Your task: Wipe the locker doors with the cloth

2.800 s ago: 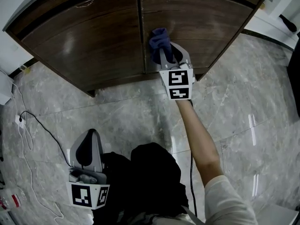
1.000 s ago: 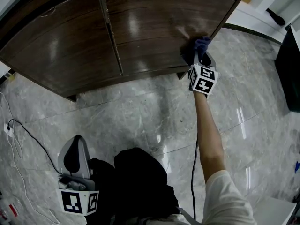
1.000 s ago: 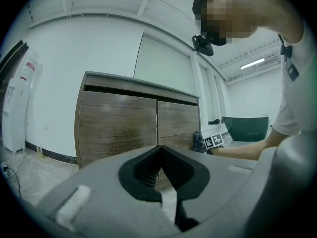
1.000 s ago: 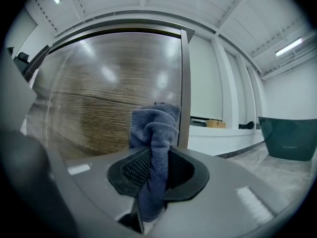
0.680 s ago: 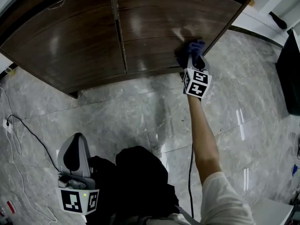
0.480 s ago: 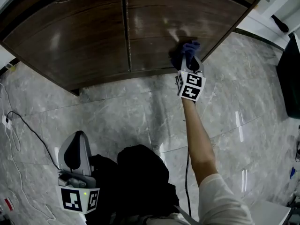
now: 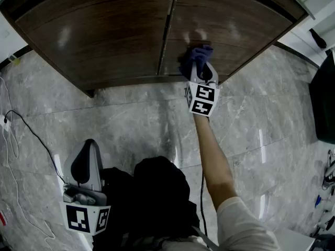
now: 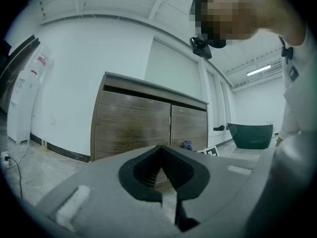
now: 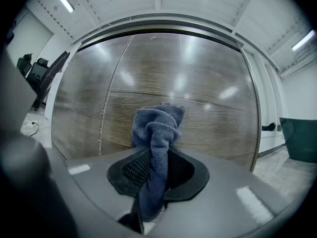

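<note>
The locker has two dark wood doors, the left door (image 7: 99, 30) and the right door (image 7: 235, 20), with a seam between them. My right gripper (image 7: 197, 67) is shut on a bunched blue cloth (image 7: 196, 55) and holds it against the lower part of the right door, just right of the seam. In the right gripper view the cloth (image 9: 158, 125) sticks out of the right gripper (image 9: 156, 152) in front of the right door (image 9: 208, 98). My left gripper (image 7: 87, 158) hangs low by the person's body, shut and holding nothing. In its own view the left gripper (image 8: 159, 152) faces the locker (image 8: 133, 125) from a distance.
The floor is grey marble tile (image 7: 131, 124). A black cable (image 7: 31, 135) trails over the floor at the left. A dark object (image 7: 327, 98) stands at the right edge. The left gripper view shows a white appliance (image 8: 25, 93) and a dark green tub (image 8: 252, 135).
The right gripper has slid the cloth leftward along the right door, from near its right edge to just beside the centre seam. The left gripper has stayed low by the body.
</note>
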The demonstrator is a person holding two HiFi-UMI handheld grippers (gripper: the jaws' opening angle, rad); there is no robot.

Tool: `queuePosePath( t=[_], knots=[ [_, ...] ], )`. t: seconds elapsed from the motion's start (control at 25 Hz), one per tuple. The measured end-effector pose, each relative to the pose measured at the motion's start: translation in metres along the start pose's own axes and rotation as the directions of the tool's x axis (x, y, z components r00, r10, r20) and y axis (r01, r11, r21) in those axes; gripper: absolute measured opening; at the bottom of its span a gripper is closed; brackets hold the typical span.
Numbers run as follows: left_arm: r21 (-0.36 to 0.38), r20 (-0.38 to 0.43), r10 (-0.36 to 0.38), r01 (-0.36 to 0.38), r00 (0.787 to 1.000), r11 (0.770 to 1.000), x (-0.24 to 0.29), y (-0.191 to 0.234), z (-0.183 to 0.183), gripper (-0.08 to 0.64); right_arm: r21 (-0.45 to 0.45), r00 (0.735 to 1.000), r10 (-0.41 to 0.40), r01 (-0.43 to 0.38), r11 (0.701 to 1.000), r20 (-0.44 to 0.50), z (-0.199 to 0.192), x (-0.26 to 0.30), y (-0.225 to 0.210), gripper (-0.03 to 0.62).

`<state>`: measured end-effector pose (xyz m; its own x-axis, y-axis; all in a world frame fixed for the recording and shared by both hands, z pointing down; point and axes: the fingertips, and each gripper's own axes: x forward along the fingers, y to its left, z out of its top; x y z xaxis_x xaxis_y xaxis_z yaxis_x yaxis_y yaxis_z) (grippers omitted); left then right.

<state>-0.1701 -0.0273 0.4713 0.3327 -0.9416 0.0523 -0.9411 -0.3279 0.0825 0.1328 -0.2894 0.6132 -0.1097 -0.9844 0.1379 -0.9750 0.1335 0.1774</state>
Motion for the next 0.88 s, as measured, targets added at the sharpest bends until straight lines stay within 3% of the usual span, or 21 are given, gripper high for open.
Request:
queuePosePath(
  t=[0.88],
  knots=[
    [-0.026, 0.046, 0.126, -0.125, 0.991, 0.992, -0.06, 0.081, 0.011, 0.0, -0.117, 0.981, 0.19, -0.184, 0.976, 0.042, 0.042, 0.011, 0.17, 0.075]
  ],
)
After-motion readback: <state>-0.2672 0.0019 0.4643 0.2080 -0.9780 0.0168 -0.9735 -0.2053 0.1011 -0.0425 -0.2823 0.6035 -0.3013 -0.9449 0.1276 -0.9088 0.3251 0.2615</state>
